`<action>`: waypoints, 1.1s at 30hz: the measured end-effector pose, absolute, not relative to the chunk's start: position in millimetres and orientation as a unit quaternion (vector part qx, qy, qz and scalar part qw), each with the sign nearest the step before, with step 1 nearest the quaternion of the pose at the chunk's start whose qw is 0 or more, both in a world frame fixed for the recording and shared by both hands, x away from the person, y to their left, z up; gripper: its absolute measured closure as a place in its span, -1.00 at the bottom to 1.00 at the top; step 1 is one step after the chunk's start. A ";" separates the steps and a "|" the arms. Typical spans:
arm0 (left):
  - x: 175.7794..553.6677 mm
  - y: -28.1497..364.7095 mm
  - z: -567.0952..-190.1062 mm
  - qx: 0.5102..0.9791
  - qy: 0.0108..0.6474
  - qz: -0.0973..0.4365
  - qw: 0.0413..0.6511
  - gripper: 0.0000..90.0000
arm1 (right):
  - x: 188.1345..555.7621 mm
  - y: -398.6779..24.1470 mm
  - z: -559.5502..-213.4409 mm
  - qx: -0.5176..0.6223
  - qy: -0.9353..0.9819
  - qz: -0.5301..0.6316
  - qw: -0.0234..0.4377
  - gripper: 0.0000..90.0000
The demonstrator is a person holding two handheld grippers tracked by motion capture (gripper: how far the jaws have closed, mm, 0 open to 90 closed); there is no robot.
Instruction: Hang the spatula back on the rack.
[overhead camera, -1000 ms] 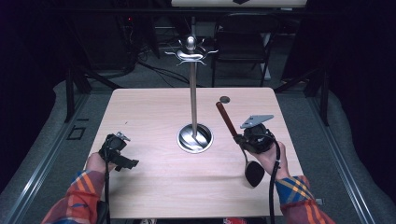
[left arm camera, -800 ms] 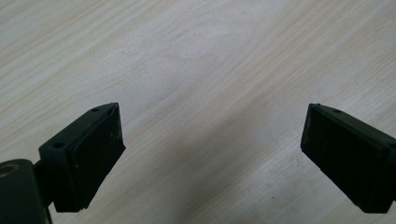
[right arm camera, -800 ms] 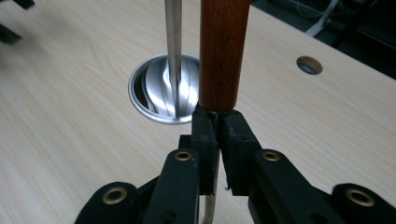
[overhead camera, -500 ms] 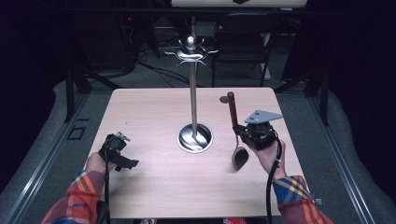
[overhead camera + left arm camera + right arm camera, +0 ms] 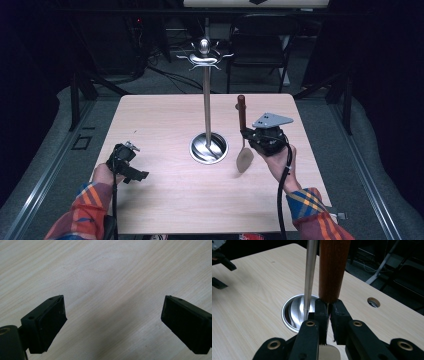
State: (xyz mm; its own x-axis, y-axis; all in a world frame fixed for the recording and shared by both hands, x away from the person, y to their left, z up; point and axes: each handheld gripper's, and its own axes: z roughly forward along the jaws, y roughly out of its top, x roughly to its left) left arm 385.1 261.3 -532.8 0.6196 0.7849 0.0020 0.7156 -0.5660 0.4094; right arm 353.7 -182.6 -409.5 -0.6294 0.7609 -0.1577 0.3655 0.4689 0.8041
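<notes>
Wooden-handled spatula (image 5: 242, 131) hangs upright, pinched by the raised right claw (image 5: 248, 136); left claw (image 5: 112, 322) rests low, spread.

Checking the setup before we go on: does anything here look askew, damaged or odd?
Nothing stands out. The stand is upright on the table; the right hand-held gripper holds a spatula near-vertical, blade down, handle up. The left hand-held gripper is open.

Dark lab/studio: black curtains (image 5: 385, 75), floor cables (image 5: 170, 75), folding chair (image 5: 260, 47).
</notes>
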 end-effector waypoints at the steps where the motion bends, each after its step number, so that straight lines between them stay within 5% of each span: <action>1: 385.2 261.2 -532.9 0.880 0.426 0.092 0.188 -0.87 | 353.9 -182.3 -409.1 0.345 0.816 0.386 0.258 0.88; 33: 385.6 260.1 -533.2 0.882 0.422 0.090 0.191 -0.87 | 382.5 -150.9 -399.6 0.320 0.757 0.486 0.299 0.87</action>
